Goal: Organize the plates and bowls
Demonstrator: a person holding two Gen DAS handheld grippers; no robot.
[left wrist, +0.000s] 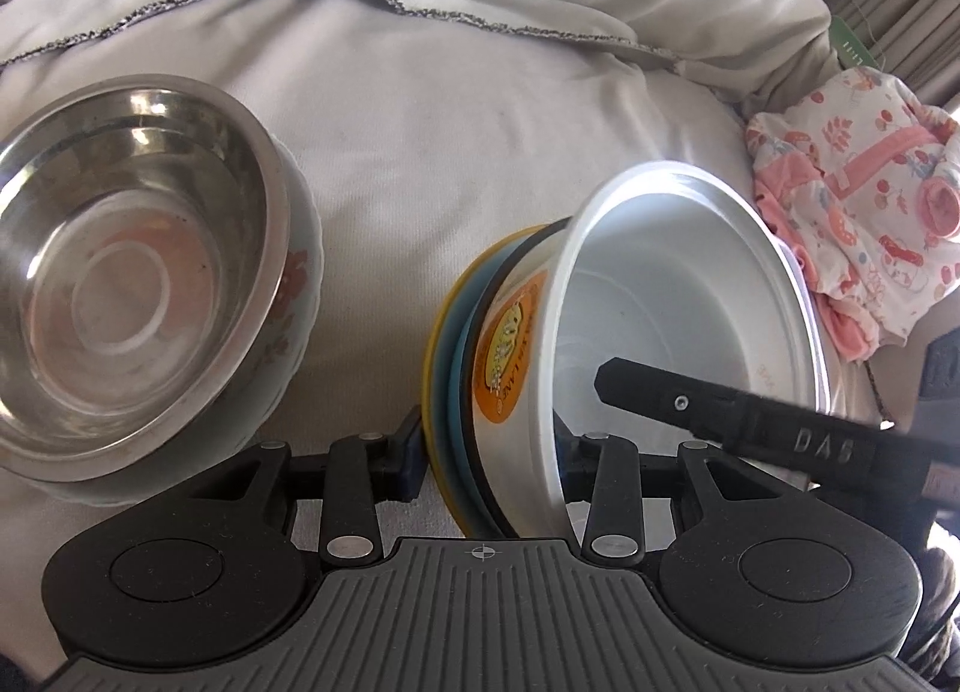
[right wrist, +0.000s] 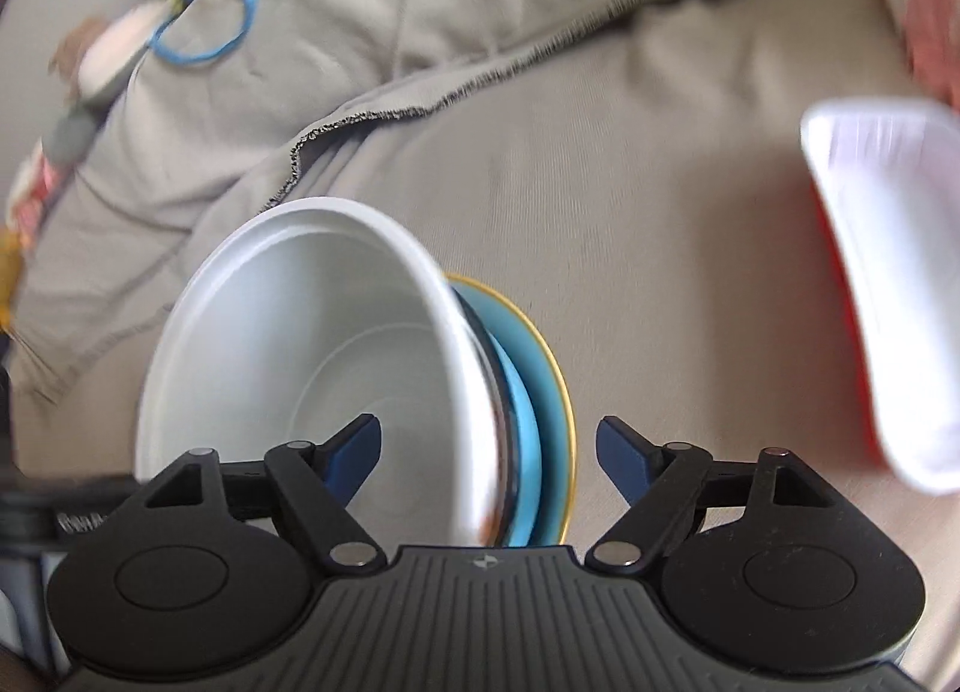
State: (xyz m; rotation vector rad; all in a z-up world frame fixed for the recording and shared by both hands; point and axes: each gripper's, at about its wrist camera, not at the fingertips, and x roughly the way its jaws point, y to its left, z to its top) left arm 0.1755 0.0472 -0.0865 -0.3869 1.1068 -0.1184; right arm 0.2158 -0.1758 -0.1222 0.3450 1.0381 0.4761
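Observation:
My left gripper [left wrist: 489, 452] is shut on a tilted stack: a white bowl [left wrist: 690, 296] with an orange label, nested with a steel rim, a blue plate and a yellow-rimmed plate [left wrist: 438, 368]. The same stack shows in the right wrist view, white bowl [right wrist: 288, 368] and blue plate [right wrist: 540, 392]. My right gripper [right wrist: 489, 452] is open, one finger inside the bowl, one outside the plates, not closed on them. Its finger [left wrist: 708, 410] reaches into the bowl in the left view. A steel bowl [left wrist: 120, 284] sits in a floral bowl at left.
Everything lies on a grey-white bed sheet [left wrist: 450, 122] with a frayed hem. Pink patterned baby clothes [left wrist: 852, 200] lie at right. A blurred white and red container [right wrist: 888, 296] is at the right in the right view. Toys with a blue ring [right wrist: 204, 20] lie far left.

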